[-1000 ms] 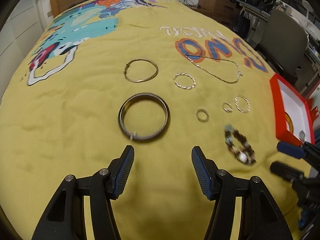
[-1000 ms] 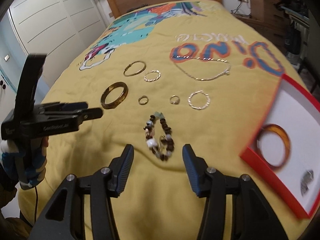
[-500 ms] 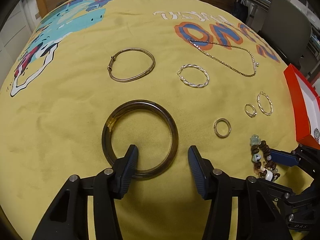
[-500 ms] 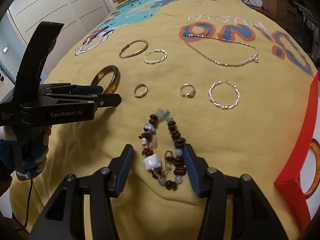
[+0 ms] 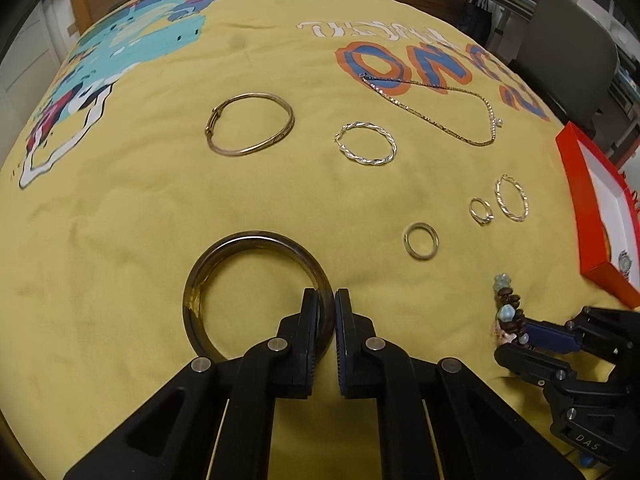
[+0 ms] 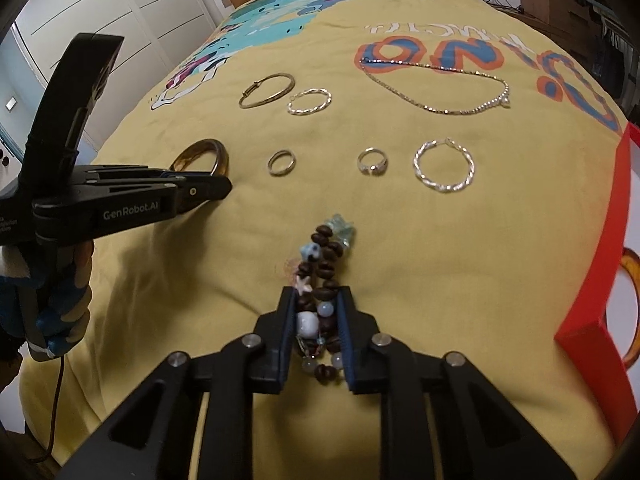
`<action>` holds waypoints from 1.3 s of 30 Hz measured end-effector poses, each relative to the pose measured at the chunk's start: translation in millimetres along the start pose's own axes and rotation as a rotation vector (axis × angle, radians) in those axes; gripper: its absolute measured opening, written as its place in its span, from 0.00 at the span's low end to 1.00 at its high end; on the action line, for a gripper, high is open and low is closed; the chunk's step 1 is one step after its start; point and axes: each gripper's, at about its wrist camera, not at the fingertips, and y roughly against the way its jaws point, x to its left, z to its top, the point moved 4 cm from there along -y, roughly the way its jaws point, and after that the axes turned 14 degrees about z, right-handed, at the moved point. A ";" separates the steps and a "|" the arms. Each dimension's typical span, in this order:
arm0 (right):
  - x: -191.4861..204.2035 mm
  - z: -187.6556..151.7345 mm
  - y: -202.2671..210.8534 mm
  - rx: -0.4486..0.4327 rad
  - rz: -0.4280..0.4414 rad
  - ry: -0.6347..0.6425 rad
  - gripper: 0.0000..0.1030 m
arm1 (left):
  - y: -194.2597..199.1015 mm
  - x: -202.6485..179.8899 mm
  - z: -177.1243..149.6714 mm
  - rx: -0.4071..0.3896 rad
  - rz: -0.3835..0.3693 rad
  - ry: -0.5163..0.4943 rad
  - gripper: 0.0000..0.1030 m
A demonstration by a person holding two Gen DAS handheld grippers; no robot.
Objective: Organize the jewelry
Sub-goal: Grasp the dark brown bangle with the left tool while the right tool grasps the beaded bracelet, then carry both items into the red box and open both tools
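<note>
My left gripper is shut on the right rim of a dark amber bangle lying on the yellow bedspread; it also shows in the right wrist view. My right gripper is shut on a brown beaded bracelet, squeezed narrow between its pads; the beads show in the left wrist view. A red tray at the right holds another amber bangle.
On the bedspread lie a thin gold bangle, two twisted silver hoops, two small rings and a chain necklace. A chair and furniture stand beyond the bed's right edge.
Both grippers came down and forward and closed: the left on the amber bangle's rim, the right on the beaded bracelet, which is now bunched together.
</note>
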 end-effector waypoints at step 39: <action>-29.7 -65.1 237.4 -0.364 -0.167 -0.081 0.16 | 169.3 -141.5 -20.8 -0.175 -0.145 -0.115 0.08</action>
